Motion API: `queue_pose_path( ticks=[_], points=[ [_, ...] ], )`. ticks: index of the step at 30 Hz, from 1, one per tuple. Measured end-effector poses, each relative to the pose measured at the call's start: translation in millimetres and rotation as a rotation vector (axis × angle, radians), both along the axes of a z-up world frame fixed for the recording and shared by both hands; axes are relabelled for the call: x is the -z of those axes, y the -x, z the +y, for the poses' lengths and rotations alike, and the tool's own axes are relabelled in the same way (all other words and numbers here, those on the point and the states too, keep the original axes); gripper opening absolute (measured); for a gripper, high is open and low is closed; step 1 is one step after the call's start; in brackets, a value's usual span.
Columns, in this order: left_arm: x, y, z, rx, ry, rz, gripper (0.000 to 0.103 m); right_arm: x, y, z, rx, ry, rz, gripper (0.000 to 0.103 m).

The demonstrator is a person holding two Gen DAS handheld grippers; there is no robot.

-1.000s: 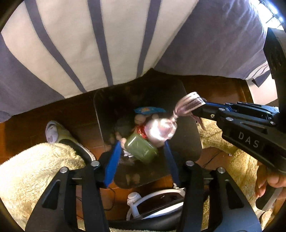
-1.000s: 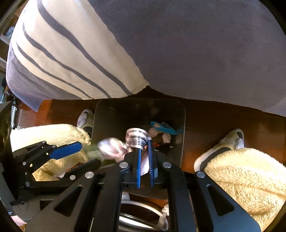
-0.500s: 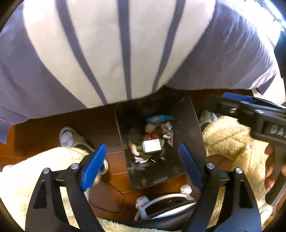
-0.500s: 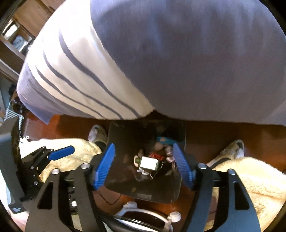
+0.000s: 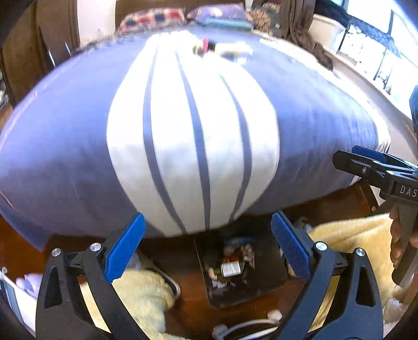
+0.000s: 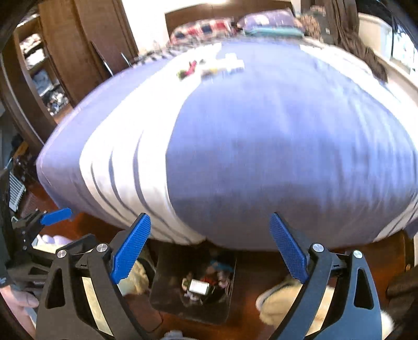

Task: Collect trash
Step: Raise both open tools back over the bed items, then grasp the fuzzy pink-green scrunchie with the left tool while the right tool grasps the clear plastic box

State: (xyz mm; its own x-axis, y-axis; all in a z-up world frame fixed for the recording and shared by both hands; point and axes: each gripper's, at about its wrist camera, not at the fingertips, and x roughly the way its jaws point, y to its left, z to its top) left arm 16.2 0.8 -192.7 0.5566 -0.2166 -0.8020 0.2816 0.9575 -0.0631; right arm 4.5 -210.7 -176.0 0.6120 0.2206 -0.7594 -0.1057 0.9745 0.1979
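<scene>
On the left, the left tool (image 5: 206,245) is empty and its blue pads are opening wide, with nothing between them; under the gap, low in its view, stands the dark trash bin (image 5: 271,277) on the wooden floor (image 5: 23,251), already holding a can (image 5: 230,268) and some wrappers. To the right, the right tool (image 6: 210,249) is in the same condition: its jaws are opening, nothing is held, and the same bin lies below and between its fingers. So both tools carry nothing now, and the bin is close to the person's feet in fluffy slippers (image 5: 146,290). The trash not yet collected (image 5: 222,49) is a small cluster of pieces, blurred, lying on the striped bed cover (image 5: 193,136) far up near the pillows (image 5: 154,15), well apart from both tools and straight ahead of them across the bed. In the right view the cluster sits a little left of centre, in the left view a little right of centre, so I judge it lies about between the two hands, neither clearly nearer. The cluster seems to stretch sideways across the bed; each piece is too blurred to tell its own axis. The next reach, I think, must go forward and over the bed.
</scene>
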Motion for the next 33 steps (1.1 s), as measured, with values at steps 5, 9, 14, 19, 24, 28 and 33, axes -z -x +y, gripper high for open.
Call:
queue_pose_path(
  ticks=[5,9,14,19,24,28,33],
  points=[
    [-40,-18,-1,-0.003,0.021,-0.083,0.095,-37,-12,-4,0.001,0.010,-0.093,0.098],
    [-56,-35,-3,-0.013,0.025,-0.122,0.095,-59,-32,-4,0.003,0.026,-0.139,0.098],
    [-66,-62,-4,-0.018,0.010,-0.150,0.095,-72,-64,-6,0.006,0.056,-0.162,0.098],
    [-69,-96,-4,-0.029,-0.015,-0.166,0.095,-74,-101,-10,0.028,0.054,-0.158,0.098],
    [-60,-130,-6,-0.032,-0.022,-0.144,0.095,-53,-156,0,0.035,0.054,-0.106,0.098],
    [-53,-152,-10,-0.016,-0.021,-0.129,0.095,-32,-198,10,0.043,0.051,-0.049,0.098],
    [-46,-176,-16,0.004,-0.035,-0.124,0.095,-12,-252,24,0.060,0.073,0.016,0.094]
  ],
)
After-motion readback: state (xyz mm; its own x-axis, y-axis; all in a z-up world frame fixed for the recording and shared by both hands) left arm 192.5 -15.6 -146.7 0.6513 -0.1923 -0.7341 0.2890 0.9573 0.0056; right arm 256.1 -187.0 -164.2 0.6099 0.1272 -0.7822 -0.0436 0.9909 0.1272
